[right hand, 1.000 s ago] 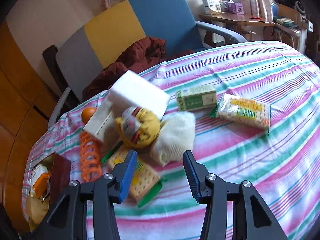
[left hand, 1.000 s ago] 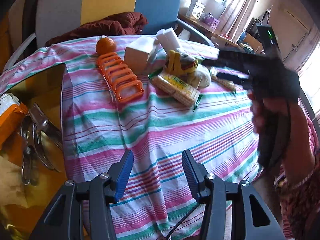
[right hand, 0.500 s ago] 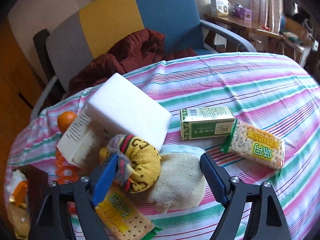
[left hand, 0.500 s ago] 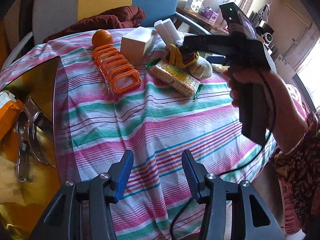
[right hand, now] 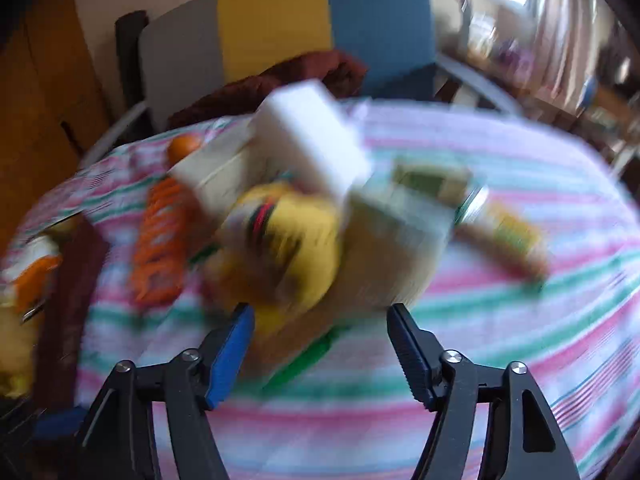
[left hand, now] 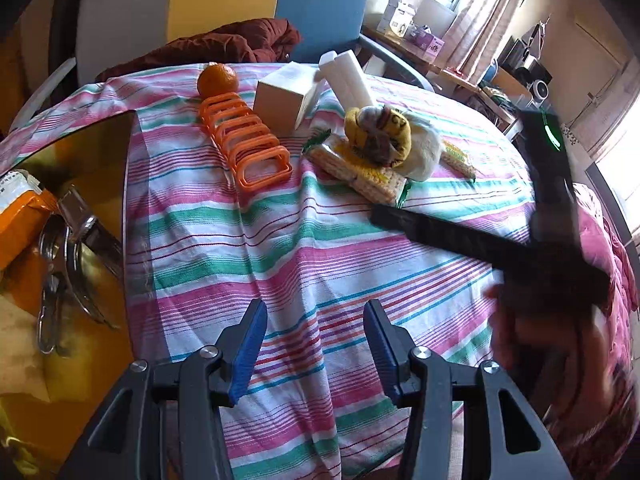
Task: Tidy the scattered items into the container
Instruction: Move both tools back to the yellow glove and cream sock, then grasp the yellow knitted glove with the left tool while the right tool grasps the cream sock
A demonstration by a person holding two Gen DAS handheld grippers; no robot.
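Note:
Scattered items lie on a striped tablecloth (left hand: 288, 248): an orange (left hand: 217, 78), an orange plastic rack (left hand: 248, 142), a beige box (left hand: 286, 98), a white block (left hand: 350, 76), a yellow sock ball (left hand: 378, 132) on a cracker packet (left hand: 360, 170), and a white sock (left hand: 424, 152). The container (left hand: 60, 240) at the left edge holds an orange packet and metal utensils. My left gripper (left hand: 316, 344) is open and empty above the near cloth. My right gripper (right hand: 320, 344) is open and empty, just short of the yellow sock ball (right hand: 292, 240); this view is blurred.
A chair (left hand: 224, 12) in grey, yellow and blue stands behind the table with a dark red garment (left hand: 224, 46) on it. A green box (right hand: 432, 178) and a second cracker packet (right hand: 508, 236) lie at the right. The right gripper's body (left hand: 500, 236) crosses the left wrist view.
My right gripper has pulled back and down toward the near edge, jaws still wide open and empty. The left gripper has barely moved.

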